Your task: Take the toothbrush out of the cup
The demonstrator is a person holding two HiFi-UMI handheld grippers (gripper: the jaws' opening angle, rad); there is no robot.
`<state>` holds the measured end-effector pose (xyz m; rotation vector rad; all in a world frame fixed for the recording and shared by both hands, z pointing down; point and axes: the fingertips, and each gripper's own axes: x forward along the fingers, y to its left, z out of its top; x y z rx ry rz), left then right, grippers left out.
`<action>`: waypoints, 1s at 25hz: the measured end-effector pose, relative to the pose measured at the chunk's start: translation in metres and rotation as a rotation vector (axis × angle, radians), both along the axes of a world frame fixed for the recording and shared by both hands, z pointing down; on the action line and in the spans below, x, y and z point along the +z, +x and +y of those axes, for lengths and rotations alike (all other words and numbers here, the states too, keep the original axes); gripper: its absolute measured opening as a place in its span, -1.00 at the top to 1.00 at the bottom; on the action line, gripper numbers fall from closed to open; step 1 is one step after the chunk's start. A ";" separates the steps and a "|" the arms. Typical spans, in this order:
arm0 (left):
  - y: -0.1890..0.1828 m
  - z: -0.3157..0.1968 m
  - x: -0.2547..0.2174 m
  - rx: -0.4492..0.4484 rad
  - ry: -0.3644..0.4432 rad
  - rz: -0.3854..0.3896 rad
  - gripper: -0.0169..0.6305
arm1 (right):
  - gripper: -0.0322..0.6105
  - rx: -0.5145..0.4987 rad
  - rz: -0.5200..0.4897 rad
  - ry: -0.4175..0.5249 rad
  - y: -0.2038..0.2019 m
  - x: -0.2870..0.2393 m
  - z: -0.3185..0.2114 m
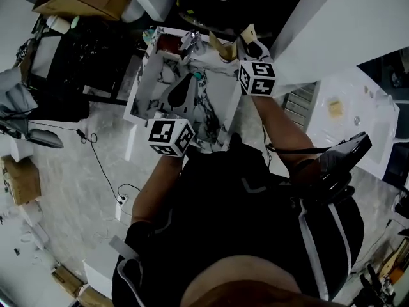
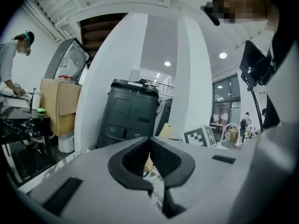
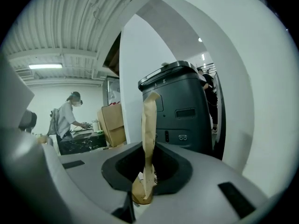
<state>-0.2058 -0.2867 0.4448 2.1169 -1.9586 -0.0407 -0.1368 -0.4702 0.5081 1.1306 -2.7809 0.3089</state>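
The toothbrush point(image 3: 149, 125) is a long thing in tan paper wrap. It stands upright between the jaws of my right gripper point(image 3: 148, 148), which press on it. Under it a tan round cup point(image 3: 139, 195) shows through the gap in the jaws. In the head view my right gripper point(image 1: 248, 43) is over the far right corner of the marble table point(image 1: 144, 88), with the toothbrush's tan end point(image 1: 248, 32) sticking out. My left gripper point(image 1: 182, 91) hovers over the table's middle, shut and empty. From it the tan wrap point(image 2: 166, 130) shows just behind its jaws.
On the table's far side are a silver faucet point(image 1: 188, 40) and a red-lined box point(image 1: 171, 43). A dark grey machine point(image 2: 128, 113) and a white curved wall stand beyond. A person works at a bench point(image 3: 70, 120) at the left. Cables lie on the floor.
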 end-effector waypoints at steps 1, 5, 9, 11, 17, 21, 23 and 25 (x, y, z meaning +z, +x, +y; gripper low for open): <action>-0.001 0.000 -0.001 0.011 0.000 -0.001 0.91 | 0.74 0.006 -0.010 0.004 0.001 -0.007 0.002; 0.006 0.000 -0.002 0.087 -0.001 -0.045 0.91 | 0.74 0.036 -0.041 0.020 0.008 -0.030 0.015; 0.005 -0.001 -0.011 0.135 0.024 -0.028 0.91 | 0.74 0.066 -0.059 0.046 0.013 -0.054 0.029; 0.003 -0.001 -0.016 0.149 0.039 -0.021 0.91 | 0.74 0.084 -0.062 0.057 0.018 -0.065 0.037; 0.000 -0.001 -0.032 0.190 0.082 -0.055 0.92 | 0.74 0.123 -0.071 0.092 0.033 -0.093 0.060; 0.001 0.001 -0.033 0.216 0.076 -0.039 0.92 | 0.74 0.143 -0.066 0.111 0.042 -0.105 0.079; 0.004 0.002 -0.031 0.238 0.069 -0.049 0.92 | 0.74 0.167 -0.061 0.111 0.048 -0.104 0.089; 0.005 0.004 -0.029 0.250 0.062 -0.049 0.92 | 0.74 0.186 -0.062 0.102 0.053 -0.101 0.096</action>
